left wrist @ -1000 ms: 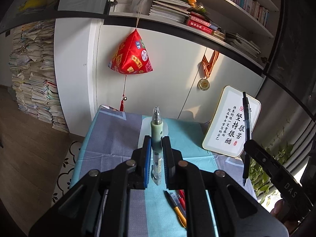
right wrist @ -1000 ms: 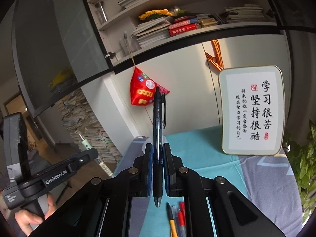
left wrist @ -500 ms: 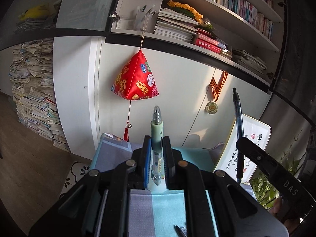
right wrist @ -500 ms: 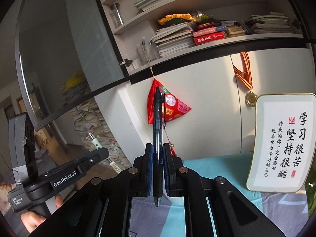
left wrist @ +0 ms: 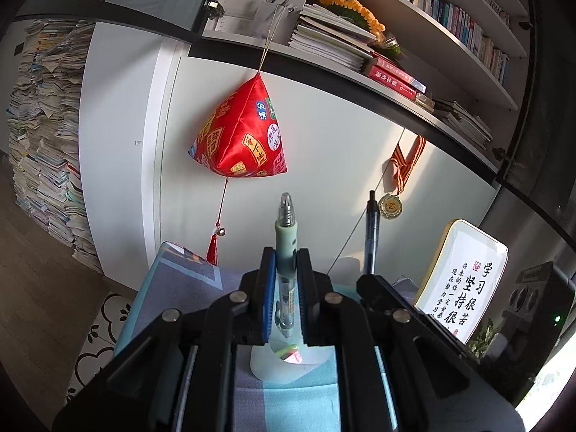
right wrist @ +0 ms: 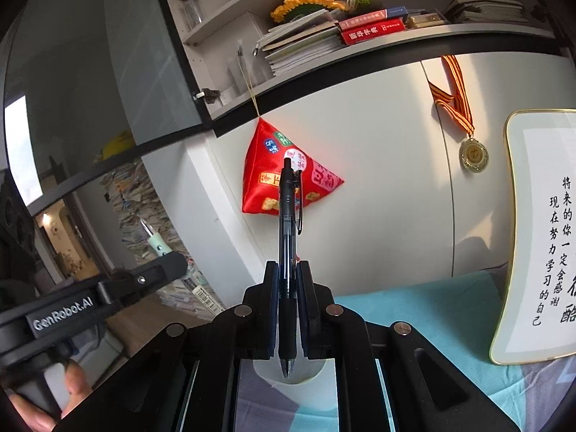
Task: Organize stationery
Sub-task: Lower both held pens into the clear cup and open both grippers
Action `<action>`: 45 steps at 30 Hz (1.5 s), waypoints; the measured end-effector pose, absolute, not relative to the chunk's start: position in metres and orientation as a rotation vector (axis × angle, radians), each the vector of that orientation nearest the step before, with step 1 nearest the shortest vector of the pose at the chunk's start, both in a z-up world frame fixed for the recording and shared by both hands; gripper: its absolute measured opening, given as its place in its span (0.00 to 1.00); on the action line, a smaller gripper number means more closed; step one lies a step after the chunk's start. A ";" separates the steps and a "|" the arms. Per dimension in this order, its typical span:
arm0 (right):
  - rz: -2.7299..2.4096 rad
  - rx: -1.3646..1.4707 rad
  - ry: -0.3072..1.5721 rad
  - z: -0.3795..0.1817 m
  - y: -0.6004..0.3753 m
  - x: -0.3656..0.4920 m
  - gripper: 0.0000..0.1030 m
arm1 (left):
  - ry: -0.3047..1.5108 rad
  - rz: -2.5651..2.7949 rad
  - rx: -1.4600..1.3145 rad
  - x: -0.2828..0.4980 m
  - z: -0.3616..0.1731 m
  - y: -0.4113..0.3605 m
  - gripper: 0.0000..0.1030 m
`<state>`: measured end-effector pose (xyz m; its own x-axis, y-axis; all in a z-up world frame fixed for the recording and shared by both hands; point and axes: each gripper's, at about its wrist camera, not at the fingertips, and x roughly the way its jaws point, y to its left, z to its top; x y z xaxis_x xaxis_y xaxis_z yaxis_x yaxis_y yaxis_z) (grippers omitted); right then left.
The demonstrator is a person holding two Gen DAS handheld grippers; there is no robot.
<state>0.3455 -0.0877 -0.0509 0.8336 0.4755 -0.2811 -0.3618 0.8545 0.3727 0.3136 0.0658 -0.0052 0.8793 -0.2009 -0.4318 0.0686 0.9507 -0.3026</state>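
My left gripper is shut on a pale green pen, held upright with its tip pointing down over a white pen cup. My right gripper is shut on a black pen, also upright, tip down just above the same white cup. In the left wrist view the black pen and the right gripper stand close on the right. In the right wrist view the left gripper with the green pen is at the left.
A framed calligraphy plaque leans on the cabinet at the table's back right. A red hanging ornament and a medal hang on the white cabinet behind. The table wears a blue-grey cloth. Paper stacks stand at left.
Both grippers have moved forward and closer together with their pens, ending over the white cup. The loose pens on the table have dropped out of view.
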 end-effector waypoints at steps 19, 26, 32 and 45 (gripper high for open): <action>0.388 0.250 0.419 -0.096 -0.068 0.371 0.11 | 0.587 -0.150 -0.244 0.337 -0.032 0.055 0.09; 0.376 0.230 0.413 -0.095 -0.065 0.366 0.11 | 0.620 -0.157 -0.259 0.342 -0.038 0.057 0.09; 0.377 0.232 0.429 -0.094 -0.069 0.368 0.11 | 0.651 -0.154 -0.260 0.347 -0.045 0.054 0.09; 0.357 0.067 0.554 -0.092 -0.060 0.372 0.11 | 0.672 -0.173 -0.255 0.345 -0.043 0.052 0.22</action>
